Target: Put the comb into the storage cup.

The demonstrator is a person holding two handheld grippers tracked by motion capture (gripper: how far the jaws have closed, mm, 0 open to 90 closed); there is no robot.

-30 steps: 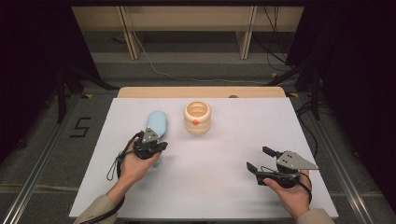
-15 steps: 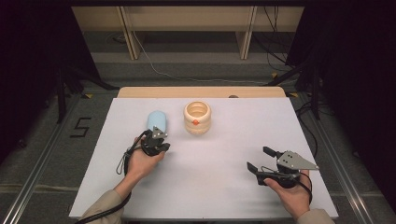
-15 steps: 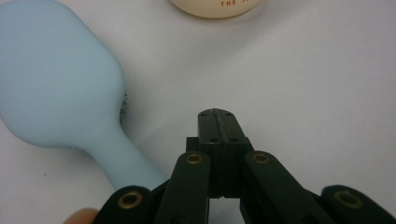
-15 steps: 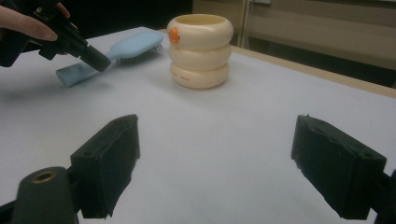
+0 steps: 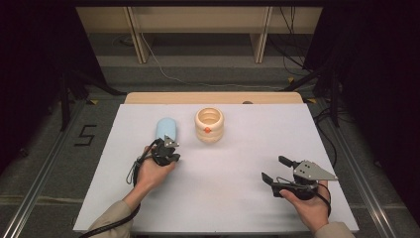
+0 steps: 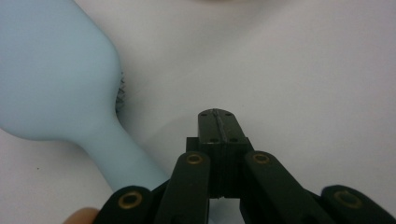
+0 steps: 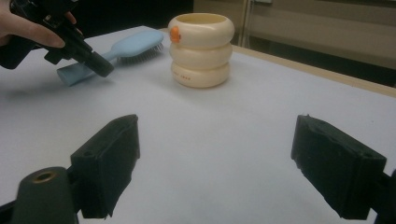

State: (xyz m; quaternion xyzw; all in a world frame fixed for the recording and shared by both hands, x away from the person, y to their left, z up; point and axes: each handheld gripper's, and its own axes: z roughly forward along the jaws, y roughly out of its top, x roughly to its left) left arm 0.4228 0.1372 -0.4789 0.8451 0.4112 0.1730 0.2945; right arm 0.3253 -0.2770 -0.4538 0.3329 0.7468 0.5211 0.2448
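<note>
brush: lying flat, bristles down, in left half of table, nearer far edge | left gripper: jaws fully closed, nothing between, tip just beside brush handle, right of it | right gripper: jaws wide apart, empty, near right front corner | cup: upright, right of brush, near far edge

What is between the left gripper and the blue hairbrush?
Nothing visible is. The left hand-held gripper, its jaws shut and empty, hangs right beside the handle of the blue hairbrush, which lies bristles down on the white table. The cream ringed cup stands off to the side, out of the way.
</note>
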